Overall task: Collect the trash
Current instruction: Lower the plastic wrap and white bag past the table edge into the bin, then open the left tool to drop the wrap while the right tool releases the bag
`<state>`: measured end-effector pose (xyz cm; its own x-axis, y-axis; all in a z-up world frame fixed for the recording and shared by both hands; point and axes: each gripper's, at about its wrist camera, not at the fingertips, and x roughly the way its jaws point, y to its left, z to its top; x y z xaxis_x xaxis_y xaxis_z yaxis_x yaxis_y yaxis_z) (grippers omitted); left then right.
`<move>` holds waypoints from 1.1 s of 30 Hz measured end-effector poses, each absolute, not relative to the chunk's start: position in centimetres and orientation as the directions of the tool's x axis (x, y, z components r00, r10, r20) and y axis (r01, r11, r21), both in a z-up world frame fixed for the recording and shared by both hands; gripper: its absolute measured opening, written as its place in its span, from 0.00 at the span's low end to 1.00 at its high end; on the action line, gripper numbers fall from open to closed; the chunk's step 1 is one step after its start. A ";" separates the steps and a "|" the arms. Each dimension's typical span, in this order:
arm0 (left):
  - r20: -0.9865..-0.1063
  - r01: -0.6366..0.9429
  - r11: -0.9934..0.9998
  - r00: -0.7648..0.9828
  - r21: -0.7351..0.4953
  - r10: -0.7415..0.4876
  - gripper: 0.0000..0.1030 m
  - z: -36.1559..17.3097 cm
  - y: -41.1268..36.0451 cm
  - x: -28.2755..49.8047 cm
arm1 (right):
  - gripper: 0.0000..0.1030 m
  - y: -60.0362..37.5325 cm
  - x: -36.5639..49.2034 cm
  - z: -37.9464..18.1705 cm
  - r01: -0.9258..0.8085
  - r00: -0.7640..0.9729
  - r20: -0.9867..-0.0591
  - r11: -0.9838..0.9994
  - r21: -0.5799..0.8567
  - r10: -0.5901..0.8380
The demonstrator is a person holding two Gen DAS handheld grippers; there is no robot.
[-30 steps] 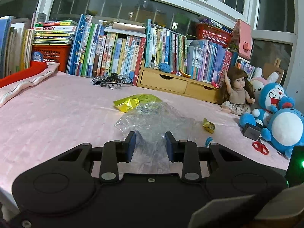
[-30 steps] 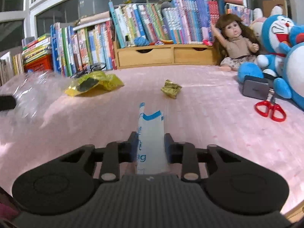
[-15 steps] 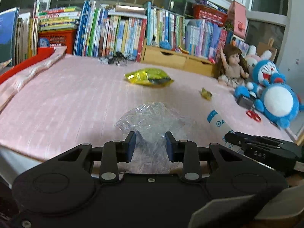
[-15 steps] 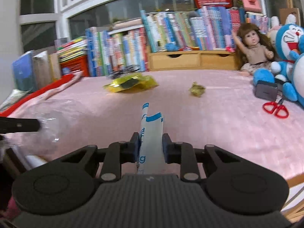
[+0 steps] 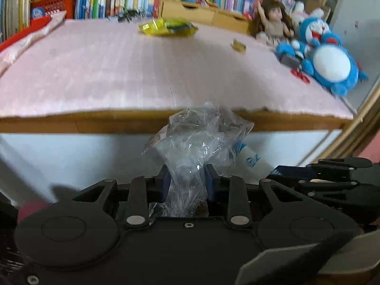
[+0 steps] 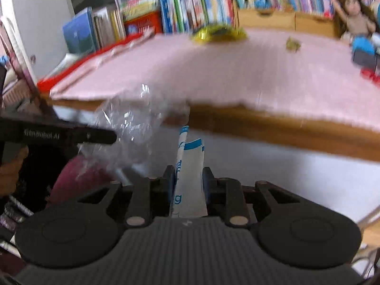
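the tabletop (image 5: 118, 71), under a pink cover, sat above and beyond both tools, which hung below its wooden front edge. two pieces of trash lay on it, well apart: one yellow bag (image 5: 167, 27) near the books at the back, and one small wrapper (image 5: 238, 45) nearer the toys. one doll (image 5: 273, 23) and at least one blue plush (image 5: 330, 64) stood at the far right, with red scissors (image 5: 300, 76) just beside the plush.

the left tool (image 5: 187, 181) was narrowed on one clear bag (image 5: 197, 142), crumpled and sticking up between its pads. the right tool (image 6: 187, 182) was clamped on one white packet (image 6: 190, 178) with blue print, upright in its jaws. the two tools were close, the clear bag just beside the packet in the right wrist view.

by my reading the step in hand was carrying these two pieces off the tabletop to a bin; no bin showed. the next move would call for finding it below, letting both pieces go, then going back for the yellow bag and the wrapper. both views were blurred.
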<state>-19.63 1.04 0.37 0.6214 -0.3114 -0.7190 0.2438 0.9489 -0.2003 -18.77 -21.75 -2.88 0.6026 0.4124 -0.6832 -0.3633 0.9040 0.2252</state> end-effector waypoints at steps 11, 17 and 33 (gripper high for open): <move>-0.824 0.263 0.948 0.486 -0.182 -0.292 0.26 -2.9 -0.4 -20.3 | 0.29 -21.6 -17.9 -6.4 -0.281 0.503 -0.783 0.926 0.251 0.365; -0.873 0.245 0.955 0.412 -0.168 -0.260 0.27 -6.4 -1.0 -18.4 | 0.31 -21.4 -16.9 -8.2 -0.241 0.474 -0.811 0.936 0.255 0.343; -0.944 0.163 0.981 0.293 -0.107 -0.152 0.33 -11.8 -2.8 -14.3 | 0.42 -20.9 -14.4 -11.9 -0.186 0.403 -0.849 0.939 0.291 0.343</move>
<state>-14.33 -2.81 -11.79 0.2930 -0.1516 -0.9440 0.1633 0.9808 -0.1069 -14.36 -20.92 -11.88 0.4033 0.3425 -0.8485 -0.1856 0.9386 0.2907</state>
